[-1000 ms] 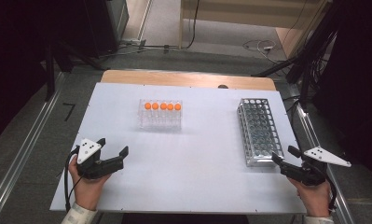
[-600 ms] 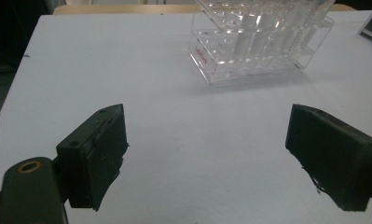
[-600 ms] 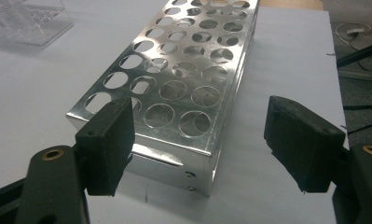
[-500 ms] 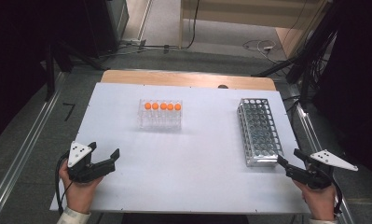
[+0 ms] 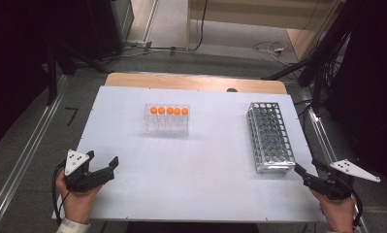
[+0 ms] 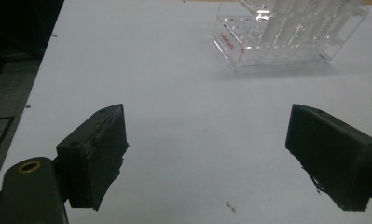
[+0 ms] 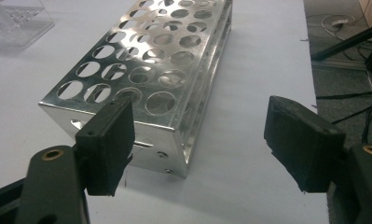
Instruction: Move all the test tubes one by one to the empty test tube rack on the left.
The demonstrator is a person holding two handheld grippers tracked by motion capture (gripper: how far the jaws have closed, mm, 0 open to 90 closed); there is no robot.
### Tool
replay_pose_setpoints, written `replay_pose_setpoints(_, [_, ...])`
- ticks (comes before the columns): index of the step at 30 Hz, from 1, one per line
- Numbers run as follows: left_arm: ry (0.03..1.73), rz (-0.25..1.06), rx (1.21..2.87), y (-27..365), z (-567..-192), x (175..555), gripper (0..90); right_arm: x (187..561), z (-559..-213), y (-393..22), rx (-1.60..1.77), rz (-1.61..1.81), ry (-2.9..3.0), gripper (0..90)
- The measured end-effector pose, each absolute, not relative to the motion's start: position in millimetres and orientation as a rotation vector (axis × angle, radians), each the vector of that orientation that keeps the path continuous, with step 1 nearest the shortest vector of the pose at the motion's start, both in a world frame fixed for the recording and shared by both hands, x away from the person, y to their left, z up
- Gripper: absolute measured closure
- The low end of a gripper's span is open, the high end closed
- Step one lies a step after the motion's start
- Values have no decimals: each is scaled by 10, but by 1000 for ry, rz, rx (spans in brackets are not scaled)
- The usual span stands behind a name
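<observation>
Nothing is moved yet: the orange-capped tubes [image 5: 169, 110] sit in the clear rack [image 5: 166, 125] mid-surface, the metal rack [image 5: 270, 137] stands empty, and the left gripper [image 5: 102, 166] and right gripper [image 5: 305, 175] hang apart, holding nothing.

A shiny perforated metal rack [image 5: 270, 137] and a clear glossy plastic rack [image 5: 166, 120] stand on a matt white table [image 5: 205, 179].

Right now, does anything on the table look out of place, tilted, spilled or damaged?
Nothing stands out. The clear rack stands upright with five orange-capped tubes in one row. The metal rack stands flat, and its holes look empty. Nothing is spilled on the white table. The left gripper and the right gripper are open and hold nothing.
</observation>
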State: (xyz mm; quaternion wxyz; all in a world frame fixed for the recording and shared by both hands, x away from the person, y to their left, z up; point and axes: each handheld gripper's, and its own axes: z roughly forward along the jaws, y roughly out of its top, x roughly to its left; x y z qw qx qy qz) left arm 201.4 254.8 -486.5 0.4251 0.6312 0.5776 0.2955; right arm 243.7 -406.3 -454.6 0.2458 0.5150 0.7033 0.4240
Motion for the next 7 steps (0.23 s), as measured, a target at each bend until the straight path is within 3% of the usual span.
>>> replay_pose_setpoints(7, [1489,742,1612,2588,-4978,2066,126,2421,-4606,-4147,1430,1128,1921,185])
